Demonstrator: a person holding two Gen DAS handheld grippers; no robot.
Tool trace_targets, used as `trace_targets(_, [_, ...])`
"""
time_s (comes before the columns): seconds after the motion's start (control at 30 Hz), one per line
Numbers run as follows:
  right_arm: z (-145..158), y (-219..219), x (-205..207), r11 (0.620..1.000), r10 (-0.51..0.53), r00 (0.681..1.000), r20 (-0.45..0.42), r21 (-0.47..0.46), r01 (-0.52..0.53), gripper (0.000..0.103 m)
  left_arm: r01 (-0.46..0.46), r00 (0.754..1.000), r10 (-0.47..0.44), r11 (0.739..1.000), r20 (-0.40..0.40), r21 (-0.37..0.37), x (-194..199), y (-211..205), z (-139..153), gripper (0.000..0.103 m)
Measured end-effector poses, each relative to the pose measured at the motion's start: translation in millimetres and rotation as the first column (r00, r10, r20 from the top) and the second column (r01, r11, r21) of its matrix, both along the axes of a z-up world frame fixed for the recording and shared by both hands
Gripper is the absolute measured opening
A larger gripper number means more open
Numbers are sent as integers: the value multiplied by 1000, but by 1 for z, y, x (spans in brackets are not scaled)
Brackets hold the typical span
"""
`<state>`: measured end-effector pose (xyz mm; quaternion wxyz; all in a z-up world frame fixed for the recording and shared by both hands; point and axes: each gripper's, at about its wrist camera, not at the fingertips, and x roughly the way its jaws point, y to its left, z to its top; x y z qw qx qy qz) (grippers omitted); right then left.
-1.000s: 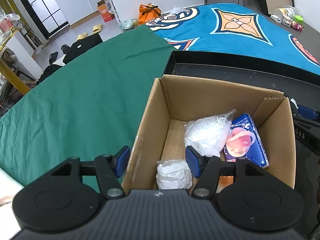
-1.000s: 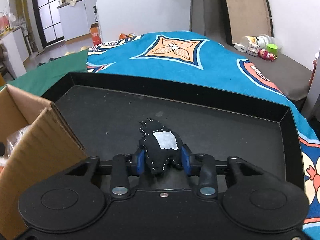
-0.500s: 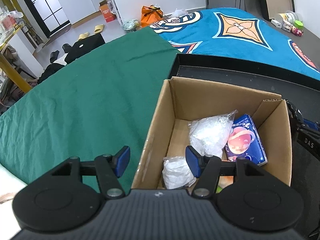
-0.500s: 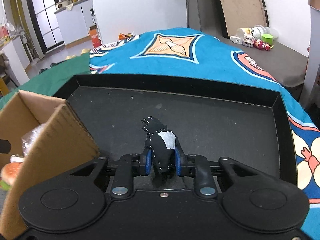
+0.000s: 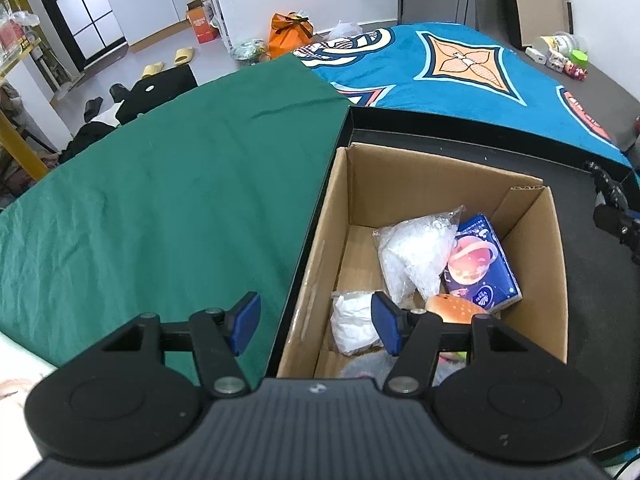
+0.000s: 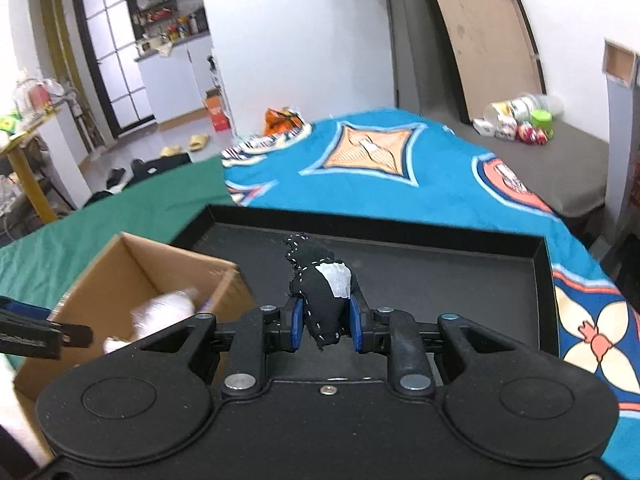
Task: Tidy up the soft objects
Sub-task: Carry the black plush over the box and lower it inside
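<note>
The cardboard box (image 6: 132, 276) sits low to the left of the right gripper (image 6: 325, 322), whose pads are clamped on the black stitched toy (image 6: 320, 296) above the black tray (image 6: 460, 280). Best carry it well over the box rim before letting go; the left gripper (image 5: 316, 324) waits there, jaws apart and empty.

Two matte black handheld grippers with blue finger pads

The left gripper (image 5: 314, 322) has a ribbed black housing, round side discs and silver pivot screws; the right gripper (image 6: 325, 323) shows a smooth, dust-speckled body, matching discs and a central screw.
</note>
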<state>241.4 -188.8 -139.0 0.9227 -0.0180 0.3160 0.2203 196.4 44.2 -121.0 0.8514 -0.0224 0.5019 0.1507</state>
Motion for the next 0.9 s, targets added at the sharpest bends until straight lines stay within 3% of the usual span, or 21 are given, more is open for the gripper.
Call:
trace_targets(0.33, [22,15,-20,997,65,997,50,41,-67,23,3,1000,-1,998,23,-67,-17,20,6,60])
trace_targets(0.9, [21,63,-65,992,121,992,24,33,-122,24,78,996,-67,974,60,-211,-39,39,2,54])
